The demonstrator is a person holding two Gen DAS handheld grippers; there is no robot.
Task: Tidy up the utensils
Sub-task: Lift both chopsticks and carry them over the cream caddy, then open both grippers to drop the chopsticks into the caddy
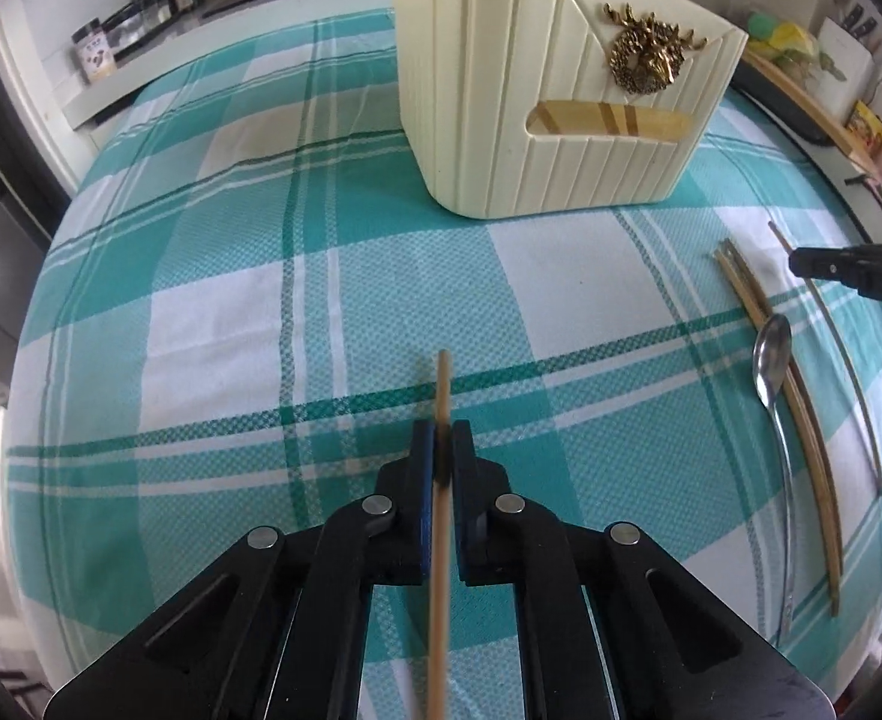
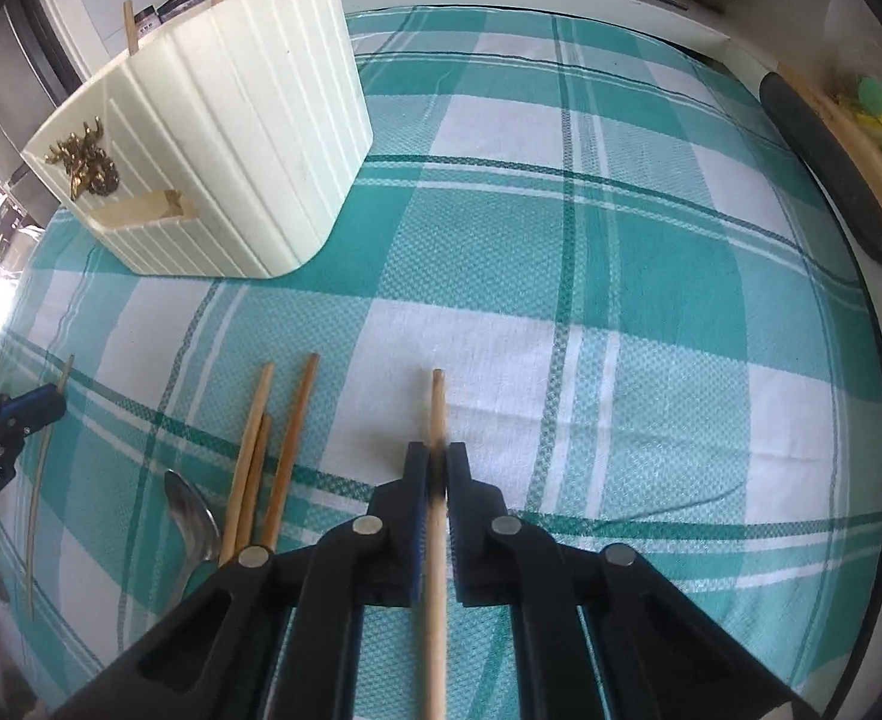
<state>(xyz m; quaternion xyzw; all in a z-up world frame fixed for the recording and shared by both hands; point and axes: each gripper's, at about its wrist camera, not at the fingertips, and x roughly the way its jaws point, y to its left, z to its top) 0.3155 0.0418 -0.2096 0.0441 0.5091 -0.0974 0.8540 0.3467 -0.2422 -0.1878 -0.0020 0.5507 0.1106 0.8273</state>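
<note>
Clamped in the left tongs (image 1: 440, 441) is one chopstick (image 1: 441, 387), and the right tongs (image 2: 437, 462) pinch another chopstick (image 2: 438, 405). Beyond them lie loose chopsticks (image 2: 258, 456) and a spoon (image 1: 772, 363) on the checked bench (image 1: 321, 300), near the cream holder (image 1: 537, 90). Each stick is gripped well off centre, so it could pivot or slip and miss the holder's opening. Only "DAS" on the right tongs is legible.

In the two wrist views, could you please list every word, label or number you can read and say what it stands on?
"DAS": white letters on the right gripper, cut off by the left wrist view's edge.
Jar label on the back ledge: too blurred to read.
White print on the left gripper body: too small and distorted to read.
Utensil holder: a gold emblem, no text.
</note>
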